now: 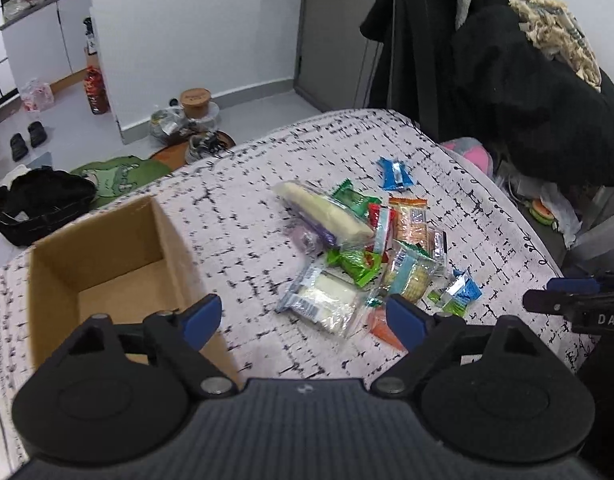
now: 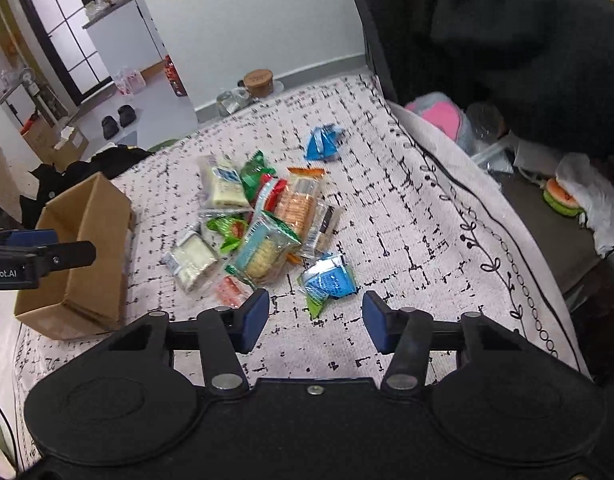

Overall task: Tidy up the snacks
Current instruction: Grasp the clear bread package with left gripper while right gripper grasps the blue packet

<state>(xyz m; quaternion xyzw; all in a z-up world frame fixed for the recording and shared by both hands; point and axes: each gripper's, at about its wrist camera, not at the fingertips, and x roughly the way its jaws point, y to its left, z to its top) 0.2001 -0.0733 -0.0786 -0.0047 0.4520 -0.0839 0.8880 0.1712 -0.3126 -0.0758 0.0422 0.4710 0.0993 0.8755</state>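
Left tongs point(image 1: 303, 318) wide, empty, above white packet point(image 1: 327, 306); box point(image 1: 107, 256) to their left. Right tongs point(image 2: 316, 320) narrower, empty, just short of blue packet point(image 2: 327, 282).

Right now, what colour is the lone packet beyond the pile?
Blue packet, clearest in the right wrist view.

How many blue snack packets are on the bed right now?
2. One blue packet lies alone beyond the pile, toward the far edge of the bed. The other blue packet sits at the pile's near edge, just ahead of the right tongs. More may hide under the pile.
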